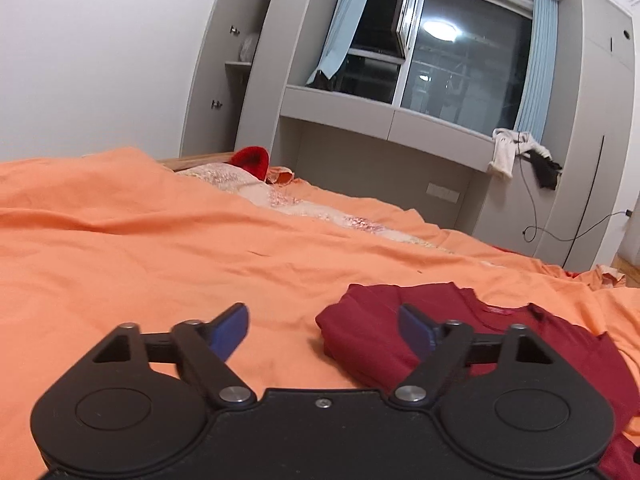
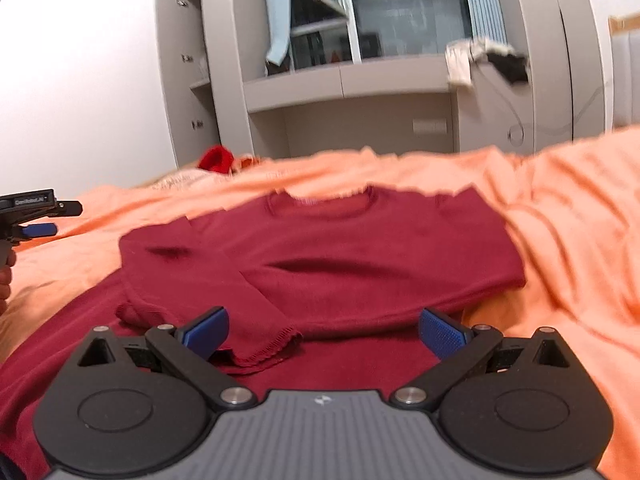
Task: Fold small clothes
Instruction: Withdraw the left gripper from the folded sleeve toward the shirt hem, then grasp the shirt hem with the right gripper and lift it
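Right wrist view: the dark red sweater (image 2: 360, 248) lies face up on the orange bed cover (image 2: 568, 216), neckline toward the far wall. One sleeve (image 2: 192, 280) is already folded inward across the chest, its cuff lying close in front of the right claw (image 2: 324, 330). The far side of the body ends in a straight edge, which suggests that side has also been turned in, though motion blur prevents confirmation. The lower hem runs under the camera and out of frame, so its condition cannot be read.

Right claw state: jaws spread wide, nothing between the pads, positioned just above the lower half of the garment and not gripping it.

Left wrist view: the left claw (image 1: 324, 332) is likewise wide open and empty. It hovers above the bed cover at the sweater's edge, with one pad over the folded red fabric (image 1: 380, 320) and the other over bare cover. In the right wrist view the same left claw (image 2: 38, 230) appears at the frame edge, well clear of the garment, with part of a hand (image 2: 6, 276) below it.

Progress assessment: the sideways folds appear complete or nearly so. Remaining work, as judged: fold the body lengthwise, hem toward neckline, then square up the resulting packet. A small red item (image 2: 216, 160) near the head of the bed may be a further piece to process; this cannot be determined.
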The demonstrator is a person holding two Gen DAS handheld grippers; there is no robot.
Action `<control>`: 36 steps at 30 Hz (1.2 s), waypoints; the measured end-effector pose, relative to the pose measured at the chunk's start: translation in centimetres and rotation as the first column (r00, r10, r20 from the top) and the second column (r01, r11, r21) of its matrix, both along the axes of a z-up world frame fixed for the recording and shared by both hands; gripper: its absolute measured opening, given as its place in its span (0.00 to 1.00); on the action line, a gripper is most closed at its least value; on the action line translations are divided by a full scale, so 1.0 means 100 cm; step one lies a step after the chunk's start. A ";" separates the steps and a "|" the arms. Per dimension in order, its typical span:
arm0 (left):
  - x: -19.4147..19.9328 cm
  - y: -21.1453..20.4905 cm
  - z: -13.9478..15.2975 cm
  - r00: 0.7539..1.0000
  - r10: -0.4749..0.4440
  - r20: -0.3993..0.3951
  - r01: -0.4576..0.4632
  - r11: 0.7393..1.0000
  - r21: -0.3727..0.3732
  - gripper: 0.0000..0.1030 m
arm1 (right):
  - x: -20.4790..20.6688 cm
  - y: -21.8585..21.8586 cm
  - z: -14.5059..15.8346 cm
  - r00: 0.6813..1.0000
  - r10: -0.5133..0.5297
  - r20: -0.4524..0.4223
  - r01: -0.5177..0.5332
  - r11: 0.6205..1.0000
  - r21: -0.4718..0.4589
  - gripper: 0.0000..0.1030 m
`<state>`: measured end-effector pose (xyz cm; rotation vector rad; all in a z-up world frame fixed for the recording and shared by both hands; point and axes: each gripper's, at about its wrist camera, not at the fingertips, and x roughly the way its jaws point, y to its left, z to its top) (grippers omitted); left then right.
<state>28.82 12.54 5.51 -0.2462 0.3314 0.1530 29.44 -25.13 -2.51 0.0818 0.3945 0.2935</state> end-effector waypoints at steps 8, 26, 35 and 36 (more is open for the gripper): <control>-0.070 -0.035 0.007 0.994 -0.106 -0.005 0.106 0.994 0.027 0.99 | -0.062 -0.011 0.008 0.998 0.020 0.064 -0.023 0.999 0.049 1.00; -0.195 -0.092 -0.052 0.923 -0.334 -0.191 0.375 0.891 0.256 1.00 | -0.172 0.034 -0.014 0.972 0.233 -0.002 -0.178 0.735 -0.654 1.00; -0.192 -0.093 -0.061 0.913 -0.339 -0.228 0.391 0.888 0.241 0.99 | -0.167 0.063 -0.055 0.972 0.233 0.007 -0.136 0.592 -0.794 0.99; -0.193 -0.093 -0.062 0.911 -0.344 -0.230 0.396 0.885 0.244 0.99 | -0.168 0.066 -0.059 0.972 0.234 0.021 -0.120 0.573 -0.811 0.94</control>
